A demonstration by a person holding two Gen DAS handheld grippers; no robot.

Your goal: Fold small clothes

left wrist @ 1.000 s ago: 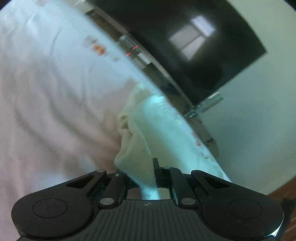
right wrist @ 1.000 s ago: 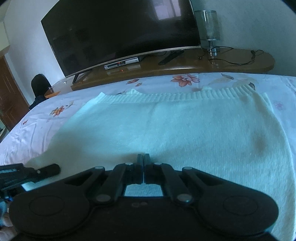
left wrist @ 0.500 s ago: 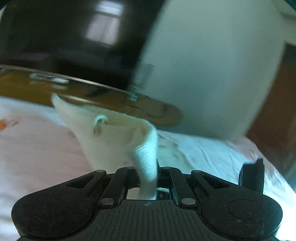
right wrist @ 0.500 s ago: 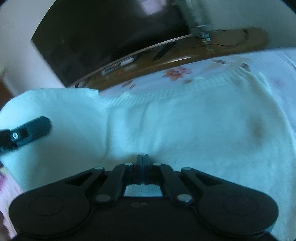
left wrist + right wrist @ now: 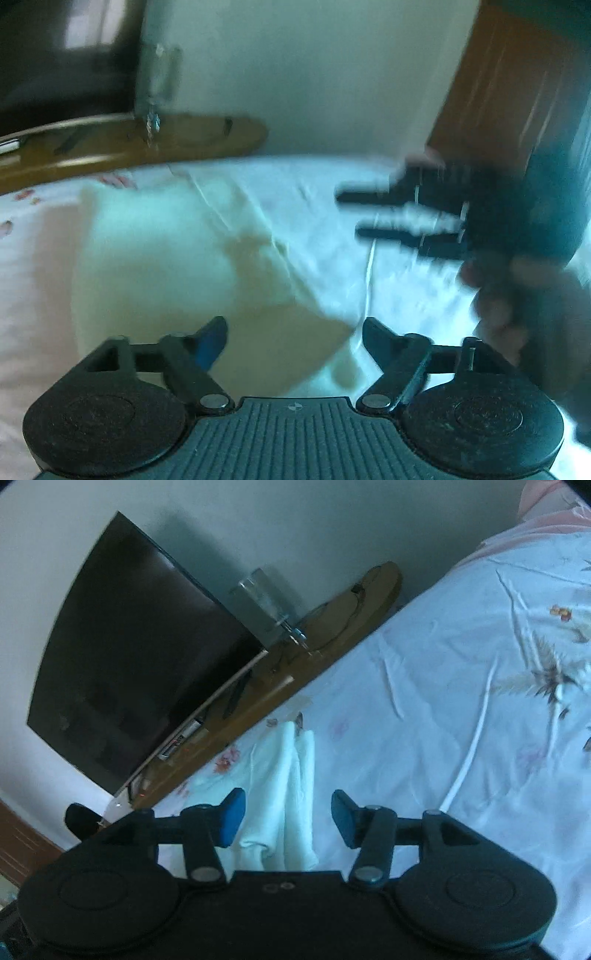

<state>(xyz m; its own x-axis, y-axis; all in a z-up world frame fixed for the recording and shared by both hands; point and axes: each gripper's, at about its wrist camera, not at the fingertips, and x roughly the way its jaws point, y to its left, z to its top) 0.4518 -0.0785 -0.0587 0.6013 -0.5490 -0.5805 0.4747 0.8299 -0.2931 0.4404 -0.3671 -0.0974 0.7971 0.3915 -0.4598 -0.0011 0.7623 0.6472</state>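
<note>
A small white knit garment (image 5: 166, 258) lies folded on the bed, with its edges stacked as seen in the right wrist view (image 5: 284, 797). My left gripper (image 5: 293, 338) is open and empty just above the garment's near edge. My right gripper (image 5: 286, 819) is open and empty over the garment's near end. In the left wrist view the right gripper (image 5: 399, 218) shows blurred at the right, its fingers apart, held by a hand (image 5: 524, 295).
The bed has a white floral sheet (image 5: 461, 701). Beyond its far edge stands a wooden TV bench (image 5: 332, 627) with a dark TV (image 5: 129, 664), a glass lamp (image 5: 262, 602) and cables. A brown door (image 5: 498, 81) is at the right.
Both grippers have opened and let go of the garment. The left one swung the lifted side over to the right, so the garment now lies folded. The right gripper tilted and drew back.
</note>
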